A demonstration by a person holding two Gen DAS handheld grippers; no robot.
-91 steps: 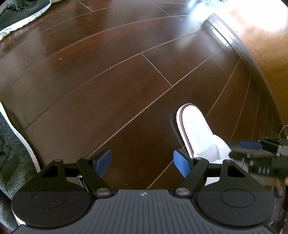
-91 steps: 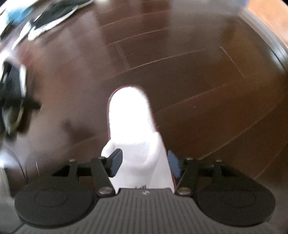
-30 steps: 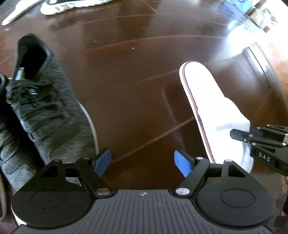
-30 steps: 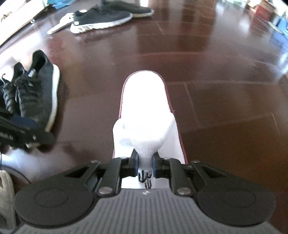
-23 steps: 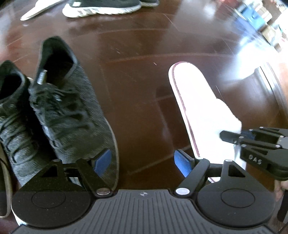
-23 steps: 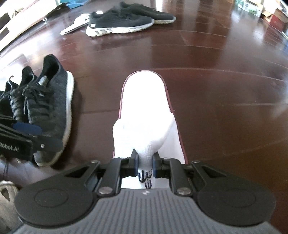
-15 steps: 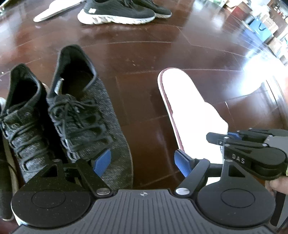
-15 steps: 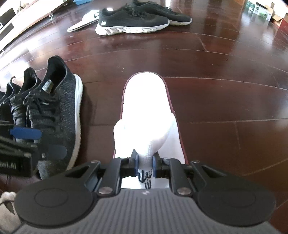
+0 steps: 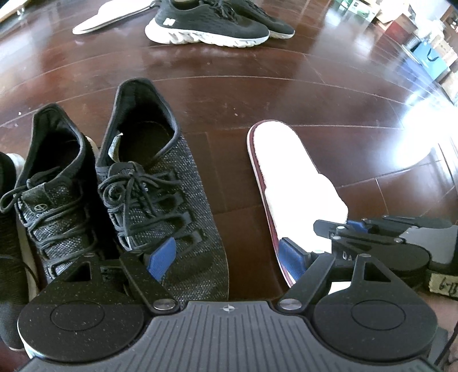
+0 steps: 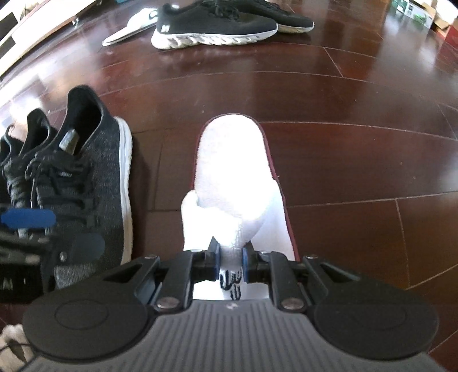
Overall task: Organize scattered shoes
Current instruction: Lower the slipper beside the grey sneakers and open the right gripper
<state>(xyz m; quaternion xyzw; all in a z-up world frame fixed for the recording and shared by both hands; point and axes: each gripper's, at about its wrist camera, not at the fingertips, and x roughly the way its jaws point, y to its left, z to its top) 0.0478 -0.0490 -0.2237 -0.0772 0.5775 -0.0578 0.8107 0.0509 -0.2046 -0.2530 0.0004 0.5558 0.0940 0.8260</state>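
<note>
Lying on the dark wooden floor (image 10: pixel 357 94), heel end away from the camera: one white slipper (image 10: pixel 233 171) with a maroon sole edge, its upper band pinched into a fold. Right claw (image 10: pixel 231 264): clamped on that fold, both fingers pressed tight against the white fabric, black printed marks showing just below the pinch. Tool held low and level, pointing along the slipper's length. In the left wrist view the same slipper (image 9: pixel 289 174) sits right of centre, with the right claw (image 9: pixel 332 230) reaching in from the right edge over its toe band.

Left claw (image 9: pixel 226 257): fingers spread wide apart, blue pads (image 9: pixel 160 259) exposed, holding nothing. It hovers low over the floor between the slipper and the shoes to its left; the left pad overlaps the toe area of the nearest shoe in the view, contact cannot be told.

Adjacent item: pair of dark grey knit sneakers (image 9: pixel 154 183), black laces, white soles, set side by side with the heel openings away from the camera, just beside the slipper with a strip of bare floor between. Another dark shoe is partly visible at the left edge, too cropped to describe.

Further items, well apart at the top of both views: pair of black mesh sneakers (image 10: pixel 214 25) with white ridged soles, lying sideways; one flat white slipper (image 10: pixel 128 27) beside them.
</note>
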